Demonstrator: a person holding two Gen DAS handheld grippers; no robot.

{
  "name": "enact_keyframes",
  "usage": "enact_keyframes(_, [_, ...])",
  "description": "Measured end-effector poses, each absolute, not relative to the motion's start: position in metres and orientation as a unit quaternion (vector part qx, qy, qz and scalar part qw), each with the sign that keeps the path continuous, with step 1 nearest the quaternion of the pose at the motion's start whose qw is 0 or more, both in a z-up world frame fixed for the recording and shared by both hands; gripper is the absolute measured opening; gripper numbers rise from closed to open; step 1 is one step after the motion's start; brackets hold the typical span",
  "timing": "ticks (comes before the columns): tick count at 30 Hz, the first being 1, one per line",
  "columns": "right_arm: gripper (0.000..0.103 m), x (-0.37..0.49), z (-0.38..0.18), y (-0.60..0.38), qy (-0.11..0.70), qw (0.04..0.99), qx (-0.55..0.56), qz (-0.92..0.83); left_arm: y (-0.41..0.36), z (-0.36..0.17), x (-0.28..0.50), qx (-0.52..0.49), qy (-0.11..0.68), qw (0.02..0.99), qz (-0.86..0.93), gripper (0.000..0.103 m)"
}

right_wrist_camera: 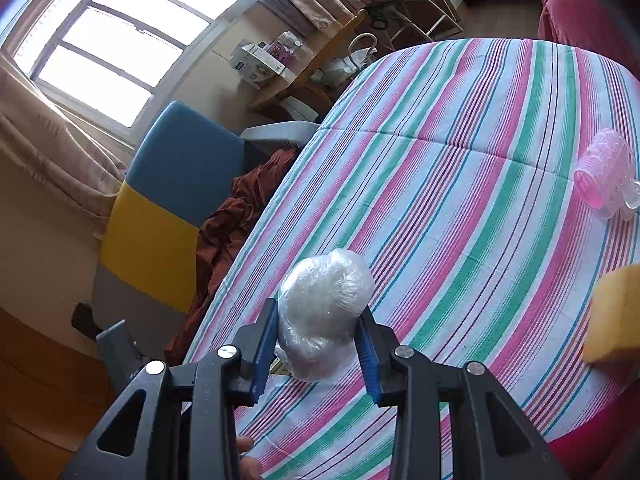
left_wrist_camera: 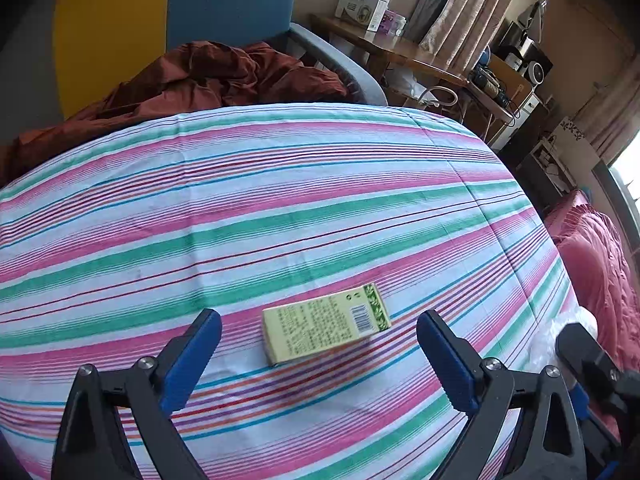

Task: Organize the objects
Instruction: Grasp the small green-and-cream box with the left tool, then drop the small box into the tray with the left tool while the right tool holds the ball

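A pale yellow-green carton [left_wrist_camera: 326, 328] with a barcode lies flat on the striped bedsheet [left_wrist_camera: 280, 208]. My left gripper [left_wrist_camera: 319, 317] hovers over it, open wide. The carton sits between the blue pads [left_wrist_camera: 200, 348], apart from both. In the right wrist view my right gripper [right_wrist_camera: 320, 308] is shut on a crumpled clear plastic bundle [right_wrist_camera: 328, 280], held just above the sheet [right_wrist_camera: 460, 200] near its left edge. A pink hair roller [right_wrist_camera: 604, 172] lies at the far right of the sheet. A yellow block [right_wrist_camera: 616, 312] shows at the right border, partly cut off.
A rust-brown cloth [left_wrist_camera: 224, 76] is heaped past the bed's far edge against a blue and yellow panel [left_wrist_camera: 168, 8]. A wooden desk [left_wrist_camera: 400, 48] with boxes stands beyond. A pink quilt [left_wrist_camera: 600, 256] lies to the right of the bed.
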State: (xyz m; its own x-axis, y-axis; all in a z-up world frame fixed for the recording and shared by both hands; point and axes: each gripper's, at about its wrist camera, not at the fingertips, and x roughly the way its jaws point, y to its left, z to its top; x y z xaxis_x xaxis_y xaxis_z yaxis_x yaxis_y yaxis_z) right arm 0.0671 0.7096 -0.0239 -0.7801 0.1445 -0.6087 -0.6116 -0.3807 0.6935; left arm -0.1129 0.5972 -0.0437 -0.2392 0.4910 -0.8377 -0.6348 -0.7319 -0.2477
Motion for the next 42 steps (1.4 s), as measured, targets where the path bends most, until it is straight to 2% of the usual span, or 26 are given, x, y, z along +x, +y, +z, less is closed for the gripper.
enact_keyframes(4, [0.037, 0.075, -0.022, 0.711, 0.503, 0.251, -0.220, 0.797, 0.618, -0.058, -0.116, -0.511, 0.098, 0.351, 0.779, 0.098])
enact_keyframes(5, [0.037, 0.075, -0.023, 0.712, 0.505, 0.250, -0.220, 0.796, 0.619, -0.063, -0.118, -0.513, 0.104, 0.344, 0.779, 0.090])
enact_keyframes(6, [0.037, 0.073, -0.024, 0.712, 0.506, 0.247, -0.224, 0.796, 0.620, -0.068, -0.120, -0.516, 0.113, 0.338, 0.778, 0.078])
enact_keyframes(14, [0.037, 0.046, -0.025, 0.700, 0.472, 0.199, -0.277, 0.813, 0.545, -0.068, -0.099, -0.458, 0.137, 0.335, 0.812, 0.077])
enact_keyframes(19, [0.036, 0.009, -0.032, 0.675, 0.443, 0.093, -0.345, 0.822, 0.456, -0.066, -0.074, -0.417, 0.157, 0.305, 0.842, 0.077])
enact_keyframes(23, [0.036, -0.009, -0.039, 0.655, 0.428, 0.027, -0.387, 0.816, 0.391, -0.067, -0.057, -0.406, 0.135, 0.277, 0.860, 0.078])
enact_keyframes(29, [0.036, -0.043, -0.066, 0.613, 0.394, -0.047, -0.499, 0.770, 0.348, -0.077, -0.049, -0.402, 0.113, 0.274, 0.866, 0.076])
enact_keyframes(35, [0.035, -0.051, -0.092, 0.604, 0.389, -0.021, -0.559, 0.732, 0.339, -0.080, -0.049, -0.396, 0.086, 0.289, 0.867, 0.076])
enact_keyframes(42, [0.036, -0.063, -0.091, 0.589, 0.348, 0.007, -0.564, 0.749, 0.336, -0.080, -0.051, -0.394, 0.067, 0.300, 0.866, 0.076])
